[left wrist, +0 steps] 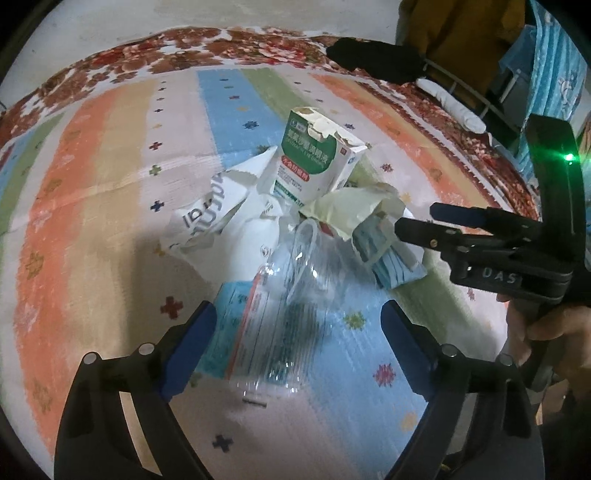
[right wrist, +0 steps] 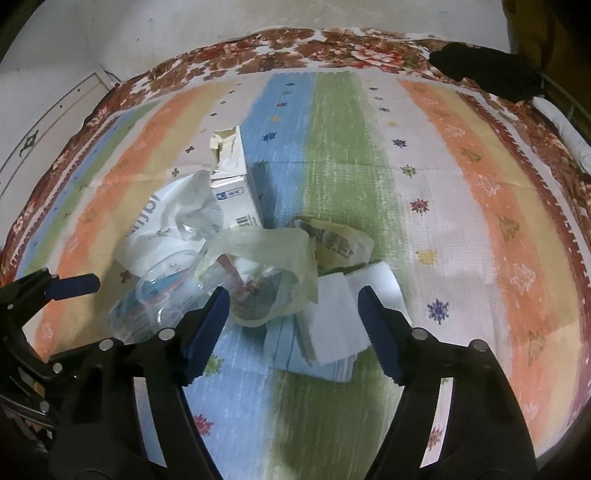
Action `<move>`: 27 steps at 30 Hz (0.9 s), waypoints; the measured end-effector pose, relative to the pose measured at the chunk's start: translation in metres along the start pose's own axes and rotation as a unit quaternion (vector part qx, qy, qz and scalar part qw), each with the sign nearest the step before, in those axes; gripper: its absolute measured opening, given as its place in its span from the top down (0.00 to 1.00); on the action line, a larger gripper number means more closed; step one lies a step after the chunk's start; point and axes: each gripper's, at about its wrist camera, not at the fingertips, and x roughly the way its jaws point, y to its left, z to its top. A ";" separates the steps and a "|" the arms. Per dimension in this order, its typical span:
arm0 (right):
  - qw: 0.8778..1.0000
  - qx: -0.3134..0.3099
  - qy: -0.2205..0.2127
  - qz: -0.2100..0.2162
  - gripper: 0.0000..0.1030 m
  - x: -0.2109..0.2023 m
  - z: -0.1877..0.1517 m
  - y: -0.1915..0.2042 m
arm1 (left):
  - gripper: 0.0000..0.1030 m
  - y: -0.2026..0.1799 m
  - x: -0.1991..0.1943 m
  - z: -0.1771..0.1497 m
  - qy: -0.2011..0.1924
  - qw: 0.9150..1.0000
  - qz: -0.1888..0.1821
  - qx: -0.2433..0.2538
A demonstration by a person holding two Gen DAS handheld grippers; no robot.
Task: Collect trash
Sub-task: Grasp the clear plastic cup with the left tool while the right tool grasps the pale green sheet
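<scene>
A pile of trash lies on a striped bed cover [left wrist: 92,192]. It holds a green-and-white torn carton [left wrist: 314,155], a white plastic bag [left wrist: 218,225], a clear plastic wrapper [left wrist: 291,295], a pale yellow bag [left wrist: 354,210] and blue face masks [left wrist: 395,266]. My left gripper [left wrist: 299,332] is open, its fingers either side of the clear wrapper. My right gripper [right wrist: 293,328] is open over the folded white and blue masks [right wrist: 328,332], with the pale yellow bag [right wrist: 273,266] just ahead. The carton [right wrist: 236,184] stands behind. The right gripper also shows in the left wrist view [left wrist: 417,221].
A black cloth [left wrist: 373,59] and a white roll [left wrist: 450,103] lie at the far right edge of the bed. A wall [right wrist: 184,33] runs behind the bed. The striped cover [right wrist: 461,203] spreads wide to the right of the pile.
</scene>
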 end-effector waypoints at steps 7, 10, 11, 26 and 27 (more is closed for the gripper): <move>1.000 0.003 0.014 0.002 0.48 0.020 0.008 -0.008 | 0.18 0.003 0.012 0.010 -0.007 1.000 -0.015 0.008; 1.000 0.005 0.012 0.005 0.56 0.025 0.009 -0.010 | 0.18 0.002 0.016 0.012 -0.010 1.000 -0.028 0.008; 1.000 0.004 0.008 0.013 0.60 0.026 0.010 -0.010 | 0.18 0.000 0.017 0.013 -0.012 0.999 -0.030 0.010; 1.000 -0.018 -0.002 0.001 1.00 0.013 0.011 0.002 | 0.94 -0.028 0.017 0.009 0.005 0.998 -0.049 0.049; 1.000 -0.020 -0.001 -0.002 1.00 0.011 0.010 0.002 | 0.94 -0.027 0.015 0.008 0.003 0.998 -0.046 0.048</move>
